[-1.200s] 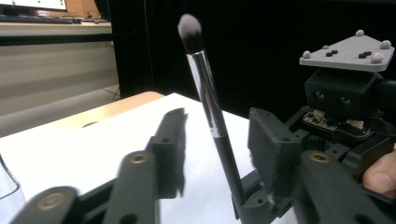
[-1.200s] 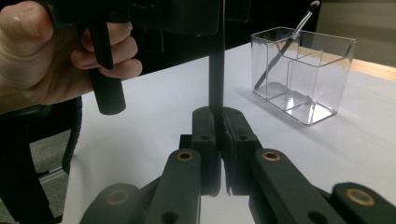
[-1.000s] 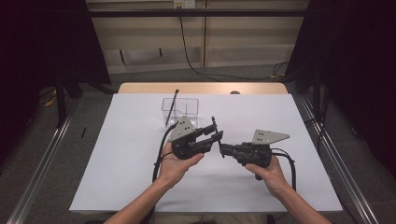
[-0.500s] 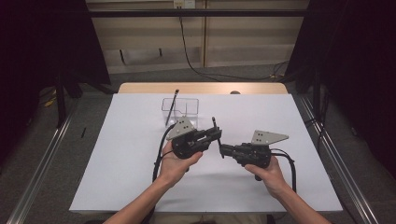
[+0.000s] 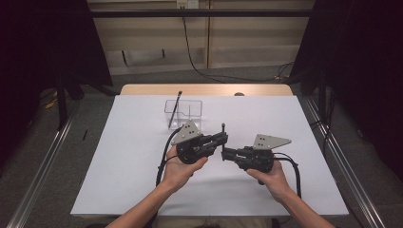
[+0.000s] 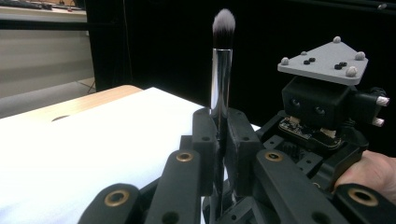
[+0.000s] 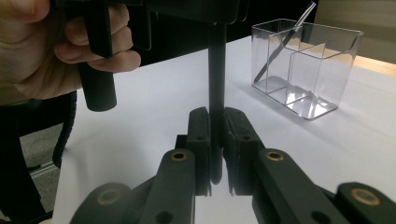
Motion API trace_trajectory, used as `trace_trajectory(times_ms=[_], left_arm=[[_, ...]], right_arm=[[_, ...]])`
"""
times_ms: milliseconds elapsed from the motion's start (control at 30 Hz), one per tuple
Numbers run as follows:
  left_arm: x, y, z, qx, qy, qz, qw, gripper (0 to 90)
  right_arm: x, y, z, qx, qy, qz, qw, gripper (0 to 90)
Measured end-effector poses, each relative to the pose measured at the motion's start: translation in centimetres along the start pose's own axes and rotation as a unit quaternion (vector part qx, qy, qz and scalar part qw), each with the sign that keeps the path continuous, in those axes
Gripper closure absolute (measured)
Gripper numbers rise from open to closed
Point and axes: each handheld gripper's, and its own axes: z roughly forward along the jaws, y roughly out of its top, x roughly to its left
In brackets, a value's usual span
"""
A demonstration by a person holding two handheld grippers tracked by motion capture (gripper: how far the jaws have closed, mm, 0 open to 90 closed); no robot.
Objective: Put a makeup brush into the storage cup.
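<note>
A makeup brush [image 5: 223, 130] stands upright between both grippers above the white table cover [image 5: 123, 142]. My left gripper [image 5: 221, 138] is shut on its silver ferrule [image 6: 220, 79], with the pale bristle tuft above; its jaws have just been closing on it. My right gripper [image 5: 223, 153] grips the black handle [image 7: 216, 70] lower down, pads [image 7: 200, 135] still against it, though its jaws have just been easing open slightly. The left gripper [image 6: 219, 135] faces the right gripper's body [image 6: 322, 107], and the right gripper [image 7: 216, 140] faces the left hand [image 7: 70, 51].
A clear divided plastic holder [image 5: 184, 110] stands behind the grippers toward the table's far edge, also seen in the right gripper view [image 7: 306, 70]. A slim dark brush [image 5: 175, 110] leans in its left compartment [image 7: 280, 51]. Cables trail from both grippers toward the person.
My left gripper's jaws have closed onto the upright brush. Both hands have stayed where they were.
</note>
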Motion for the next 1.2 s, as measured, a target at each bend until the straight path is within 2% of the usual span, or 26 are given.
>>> trace_trajectory(times_ms=[100, 233, 333, 533, 600, 700, 867, 967, 1067, 1200], left_arm=[[0.0, 0.0, 0.0, 0.000, -0.001, -0.002, 1.0000, 83.9], [0.2, 0.1, -0.2, -0.005, -0.002, -0.008, 1.0000, 83.9], [0.4, 0.1, -0.3, -0.005, 0.001, -0.011, 0.9999, 83.9], [0.4, 0.1, -0.3, 0.002, -0.002, -0.007, 1.0000, 83.9], [0.5, 0.0, -0.3, 0.003, 0.000, -0.008, 1.0000, 83.8], [0.6, 0.1, -0.5, 0.002, 0.002, -0.009, 1.0000, 83.8], [0.9, 0.2, -0.8, 0.001, 0.007, -0.010, 0.9999, 83.8], [1.0, 0.3, -0.9, 0.000, 0.009, -0.009, 0.9999, 83.8], [1.0, 0.3, -1.0, -0.001, 0.009, -0.009, 0.9999, 83.8], [1.1, 0.5, -1.3, -0.003, 0.012, -0.010, 0.9999, 83.8]], right_arm=[[0.0, 0.1, -0.1, -0.003, 0.000, 0.000, 1.0000, 77.2], [-0.1, 0.3, -0.5, -0.008, -0.001, -0.002, 1.0000, 67.8], [-0.1, 0.4, -0.8, -0.010, -0.001, -0.005, 0.9999, 57.1], [-0.1, 0.5, -0.9, -0.014, -0.018, -0.005, 0.9997, 31.8], [-0.1, 0.6, -1.0, -0.014, -0.021, -0.005, 0.9997, 26.8], [-0.2, 0.6, -1.0, -0.018, -0.027, 0.005, 0.9995, 16.9], [-0.6, 0.5, -1.1, -0.016, -0.031, 0.018, 0.9992, 5.7], [-0.5, 0.5, -1.2, -0.017, -0.042, 0.015, 0.9989, 0.0], [-0.5, 0.5, -1.1, -0.010, -0.052, 0.016, 0.9985, 0.0], [-0.4, 0.5, -1.4, -0.014, -0.043, 0.017, 0.9989, 0.0]])
